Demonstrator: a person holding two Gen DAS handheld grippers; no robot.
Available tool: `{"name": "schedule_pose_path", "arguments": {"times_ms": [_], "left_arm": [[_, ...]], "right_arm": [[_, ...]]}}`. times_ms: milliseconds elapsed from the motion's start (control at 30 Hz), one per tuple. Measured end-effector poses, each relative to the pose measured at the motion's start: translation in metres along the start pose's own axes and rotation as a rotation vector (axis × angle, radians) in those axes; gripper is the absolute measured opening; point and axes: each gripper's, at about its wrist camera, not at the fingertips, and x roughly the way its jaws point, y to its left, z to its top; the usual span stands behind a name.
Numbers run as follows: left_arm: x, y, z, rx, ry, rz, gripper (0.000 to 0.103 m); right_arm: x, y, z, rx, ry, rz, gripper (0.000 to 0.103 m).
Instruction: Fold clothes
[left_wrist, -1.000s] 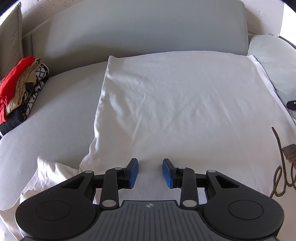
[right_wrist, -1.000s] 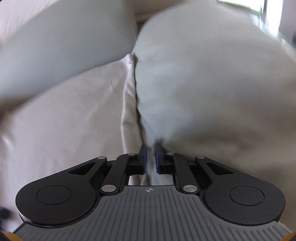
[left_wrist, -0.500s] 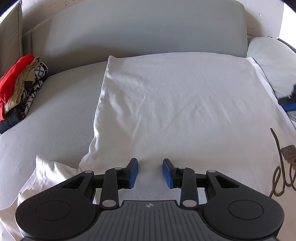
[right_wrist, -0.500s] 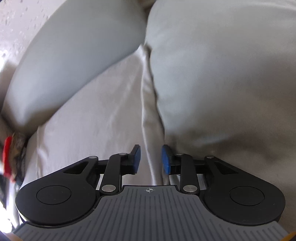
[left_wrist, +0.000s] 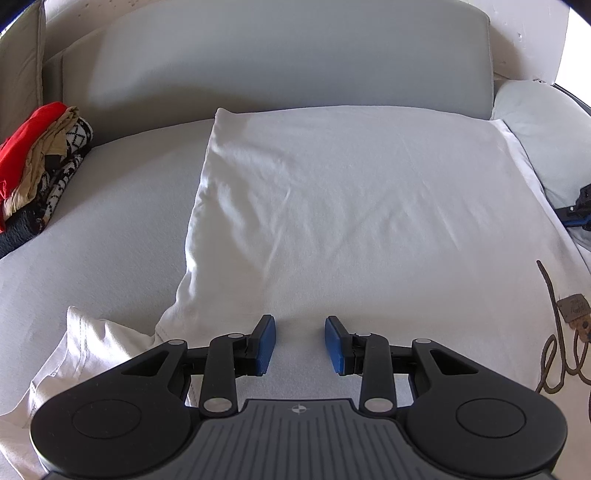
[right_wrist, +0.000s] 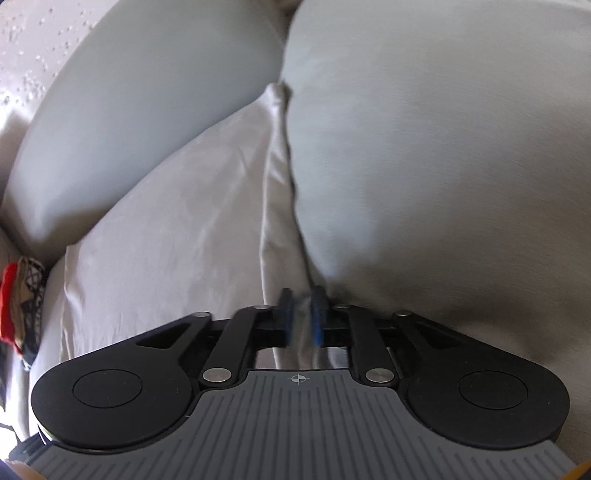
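Observation:
A white T-shirt (left_wrist: 351, 206) lies spread flat on a light grey sofa seat (left_wrist: 96, 236), with a sleeve (left_wrist: 85, 354) sticking out at the lower left and dark brown print (left_wrist: 557, 354) at the right edge. My left gripper (left_wrist: 300, 345) is open and empty, low over the shirt's near part. In the right wrist view the shirt (right_wrist: 192, 221) shows as pale cloth. My right gripper (right_wrist: 302, 317) is shut on the shirt's right edge, a fold (right_wrist: 275, 206) of which runs away from the pads beside a grey cushion (right_wrist: 443, 166).
A pile of folded clothes (left_wrist: 40, 166), red, tan and black-and-white, sits at the sofa's left end, also in the right wrist view (right_wrist: 22, 295). A grey back cushion (left_wrist: 288, 62) stands behind the shirt. The right gripper's body (left_wrist: 580, 210) shows at the right edge.
My right gripper opened half a second ago and has now shut on the shirt's edge by the cushion. My left gripper has stayed open in place.

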Motion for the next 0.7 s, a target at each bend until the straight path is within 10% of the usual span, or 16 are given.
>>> {"name": "schedule_pose_path", "arguments": {"times_ms": [433,700], "left_arm": [[0.0,0.0,-0.001,-0.006,-0.004,-0.005,0.033],[0.0,0.001,-0.001,-0.014,-0.006,-0.01,0.033]], "right_arm": [[0.012,0.025,-0.007,-0.104,-0.012,-0.14,0.019],[0.003,0.05,-0.026,-0.312,-0.117,-0.249,0.001]]}}
